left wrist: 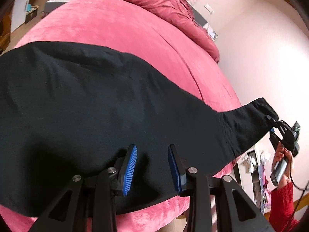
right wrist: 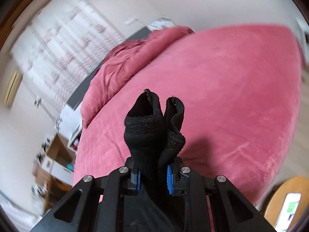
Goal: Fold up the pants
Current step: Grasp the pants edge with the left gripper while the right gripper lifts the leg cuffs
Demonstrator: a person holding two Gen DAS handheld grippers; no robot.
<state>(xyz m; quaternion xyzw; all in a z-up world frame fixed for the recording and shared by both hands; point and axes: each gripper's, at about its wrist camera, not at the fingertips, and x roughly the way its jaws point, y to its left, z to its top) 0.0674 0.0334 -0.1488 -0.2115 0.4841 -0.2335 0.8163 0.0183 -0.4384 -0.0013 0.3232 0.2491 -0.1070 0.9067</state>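
The black pants (left wrist: 87, 116) lie spread across the pink bed cover (left wrist: 115, 31), long axis running from the left of the left wrist view out to the far right, where one end rises off the bed. That raised end is pinched in the right gripper (left wrist: 271, 124), held by a hand (left wrist: 283, 160) in a red sleeve (left wrist: 283, 203) beyond the bed's right edge.

The right wrist view confirms the grip: a bunched hem of the pants (right wrist: 154, 123) stands up between the blue pads (right wrist: 169, 179), which press on the cloth from both sides. The right gripper (right wrist: 153, 179) is thus closed on fabric, not on itself.

The left gripper (left wrist: 152, 166) sits over the near edge of the pants, close to the middle of their length. Its blue pads (left wrist: 129, 172) stand apart with black cloth beneath and between them; no pinch is visible, and I judge it not gripping.

The deciding relation: the right hand holds the free end; the rest of the garment stretches leftward from it across the bed. Carrying that end over along the long axis appears to be the fold in hand.

Only the left view shows the garment's full lie; only the right shows the pinch closely. The right view is motion-blurred at its margins.
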